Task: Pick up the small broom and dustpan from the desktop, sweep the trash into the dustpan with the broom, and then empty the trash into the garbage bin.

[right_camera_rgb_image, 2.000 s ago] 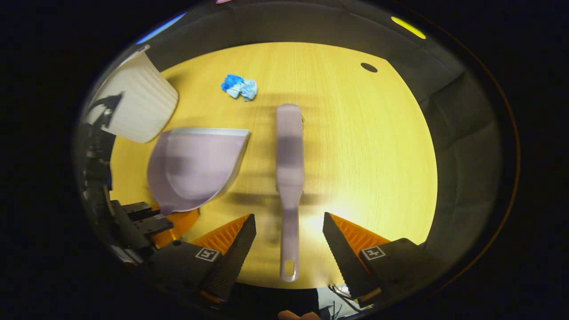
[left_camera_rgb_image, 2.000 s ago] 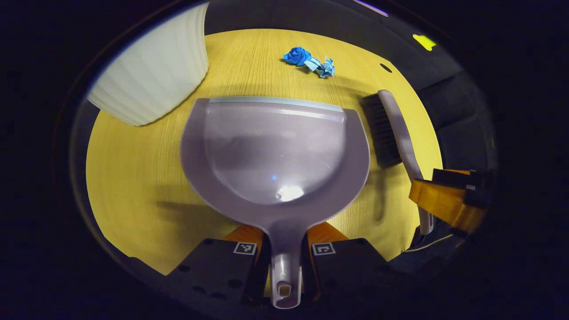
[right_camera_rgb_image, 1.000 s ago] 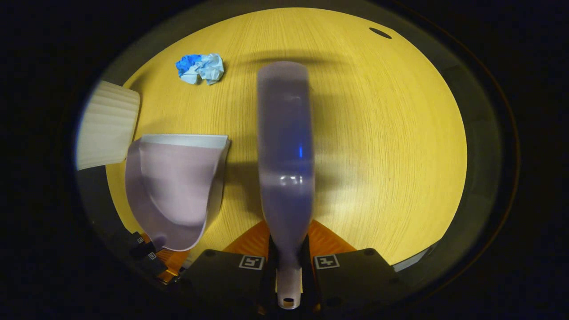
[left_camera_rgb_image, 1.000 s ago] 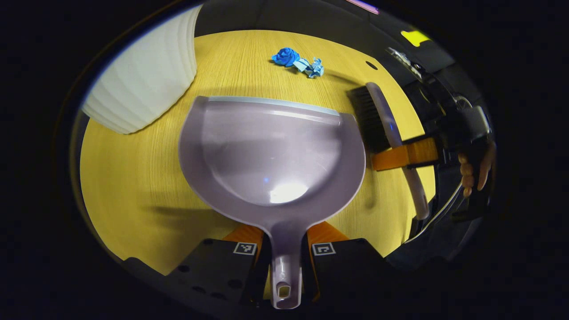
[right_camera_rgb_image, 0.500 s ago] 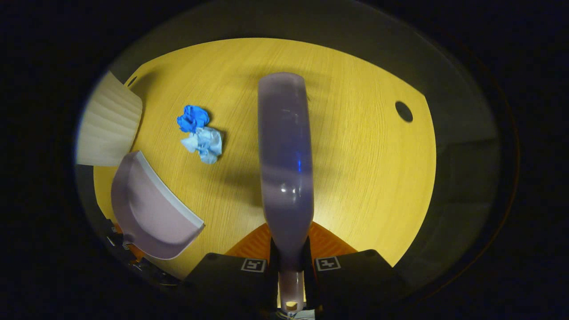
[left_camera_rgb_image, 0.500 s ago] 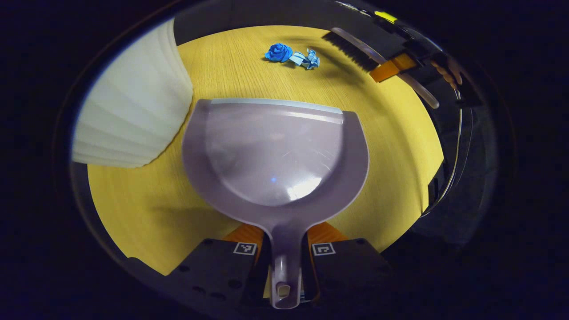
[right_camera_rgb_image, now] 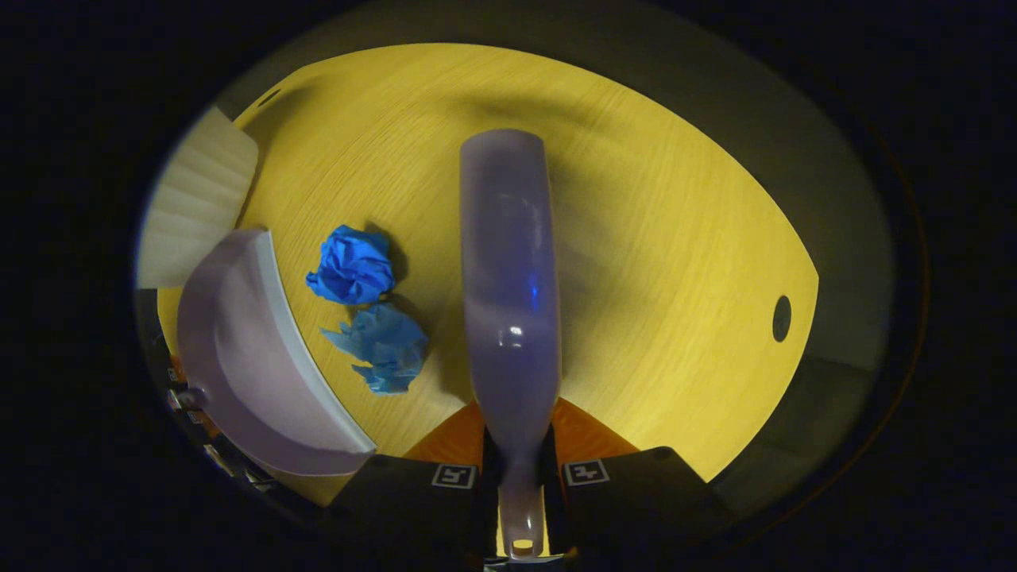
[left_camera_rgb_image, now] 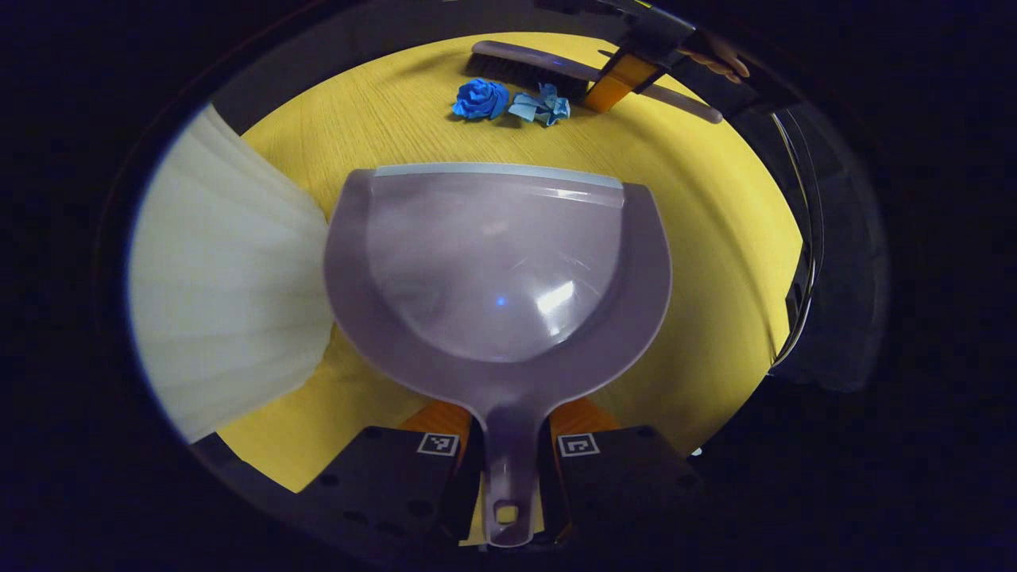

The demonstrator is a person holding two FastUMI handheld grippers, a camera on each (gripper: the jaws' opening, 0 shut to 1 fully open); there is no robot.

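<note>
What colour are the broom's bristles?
Black; the broom's bristles show best in the left gripper view.

There was one mauve plastic dustpan (left_camera_rgb_image: 496, 270) with a pale grey lip, seen at the centre of the left gripper view and at 9 o'clock in the right gripper view. There was one mauve-handled broom (right_camera_rgb_image: 508, 302) with dark bristles, at 12 o'clock in the left gripper view. Two crumpled paper wads lay on the one yellow wood-grain worktop (right_camera_rgb_image: 659, 238): one dark blue wad (right_camera_rgb_image: 352, 267) and one light blue wad (right_camera_rgb_image: 383, 346). One white ribbed garbage bin (left_camera_rgb_image: 226, 294) stood at 9 o'clock. Two grippers were counted: the left gripper (left_camera_rgb_image: 508, 469) and the right gripper (right_camera_rgb_image: 520, 485).
</note>
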